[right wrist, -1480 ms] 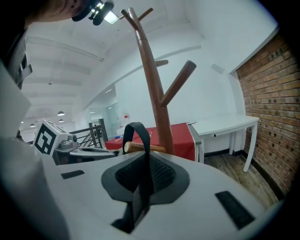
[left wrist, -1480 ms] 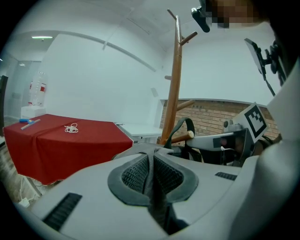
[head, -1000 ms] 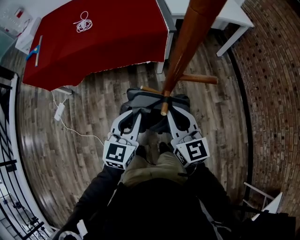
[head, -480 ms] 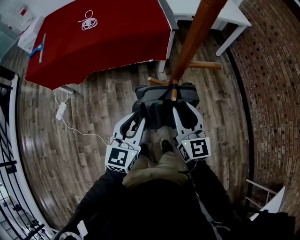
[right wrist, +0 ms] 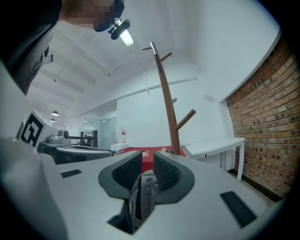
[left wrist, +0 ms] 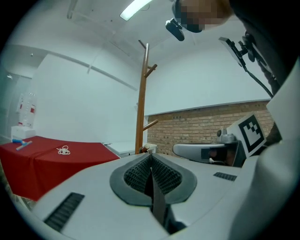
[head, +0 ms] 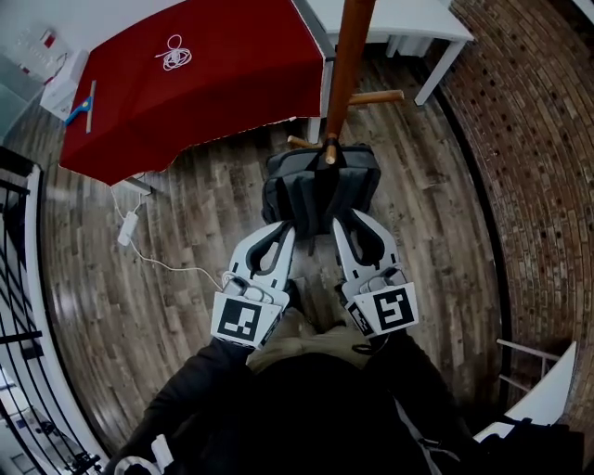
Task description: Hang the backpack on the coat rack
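Note:
A dark grey backpack (head: pixel 320 186) hangs in the air against the brown wooden coat rack (head: pixel 345 65), its top edge at the tip of a low peg (head: pixel 328 153). Whether it rests on that peg I cannot tell. My left gripper (head: pixel 283 229) reaches its lower left and my right gripper (head: pixel 342 223) its lower right. In the left gripper view the jaws (left wrist: pixel 150 157) have just been closing and are shut on a thin dark strap (left wrist: pixel 158 204). In the right gripper view the jaws (right wrist: pixel 146 161) have also just been closing, and a padded grey strap (right wrist: pixel 142 197) sits pinched between the pads.
A table under a red cloth (head: pixel 204 65) with a coiled white cord (head: pixel 173 51) stands at the upper left. A white table (head: pixel 408 19) stands behind the rack, and a brick wall (head: pixel 534 139) runs down the right. A power strip and cable (head: pixel 127 227) lie on the wood floor. A black railing (head: pixel 19 278) lines the left edge.
Both grippers and the backpack have moved forward and up towards the rack. The backpack's top now reaches the low peg's tip.

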Tool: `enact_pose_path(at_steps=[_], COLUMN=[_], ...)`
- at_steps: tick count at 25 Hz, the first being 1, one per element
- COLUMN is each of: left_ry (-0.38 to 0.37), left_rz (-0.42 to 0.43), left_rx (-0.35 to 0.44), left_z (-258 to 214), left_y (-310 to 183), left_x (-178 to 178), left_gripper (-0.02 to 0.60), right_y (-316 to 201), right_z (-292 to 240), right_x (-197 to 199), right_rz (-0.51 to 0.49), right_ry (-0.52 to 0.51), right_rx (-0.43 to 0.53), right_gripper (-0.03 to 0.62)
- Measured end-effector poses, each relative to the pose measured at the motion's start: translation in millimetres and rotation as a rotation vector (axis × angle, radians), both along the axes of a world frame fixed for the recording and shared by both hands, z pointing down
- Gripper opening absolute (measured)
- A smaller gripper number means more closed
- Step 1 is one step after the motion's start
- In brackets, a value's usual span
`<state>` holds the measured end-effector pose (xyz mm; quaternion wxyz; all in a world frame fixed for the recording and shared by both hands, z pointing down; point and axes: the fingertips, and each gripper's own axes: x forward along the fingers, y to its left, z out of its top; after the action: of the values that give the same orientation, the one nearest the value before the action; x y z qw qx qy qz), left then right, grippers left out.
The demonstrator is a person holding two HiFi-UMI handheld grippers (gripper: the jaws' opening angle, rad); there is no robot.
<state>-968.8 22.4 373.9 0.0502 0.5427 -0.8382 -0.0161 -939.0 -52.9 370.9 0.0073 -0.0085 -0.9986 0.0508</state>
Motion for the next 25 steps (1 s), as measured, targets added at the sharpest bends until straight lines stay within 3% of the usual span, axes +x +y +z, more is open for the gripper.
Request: enact_pose_path(at_steps=[5, 8, 14, 25], left_ry=[-0.024, -0.07, -0.138, -0.158], left_rz=[-0.062, -0.088, -0.104, -0.113], left_rx=[0.03, 0.022, 0.095, 0.109], left_z=[-33.6, -51.8, -81.8, -97.4], left_y=[3.4, 3.8, -2.8, -5.6], left_x=[40.4, 69.8, 121.3, 150.8], left_gripper=[0.009, 0.009, 0.009, 0.009], right_y=[15.6, 23.6, 29.7, 34.3], right_z=[-35.8, -53.9, -82.2, -98.7], right_x=[41.7, 73.7, 120.4, 146.7], right_rz=[-0.05, -0.086, -0.111, -0.127], right_ry=[-0.015, -0.039, -0.113, -0.144], right_rx=[0.038, 0.049, 0.076, 0.088], right_gripper=[0.02, 0.02, 0.018, 0.007])
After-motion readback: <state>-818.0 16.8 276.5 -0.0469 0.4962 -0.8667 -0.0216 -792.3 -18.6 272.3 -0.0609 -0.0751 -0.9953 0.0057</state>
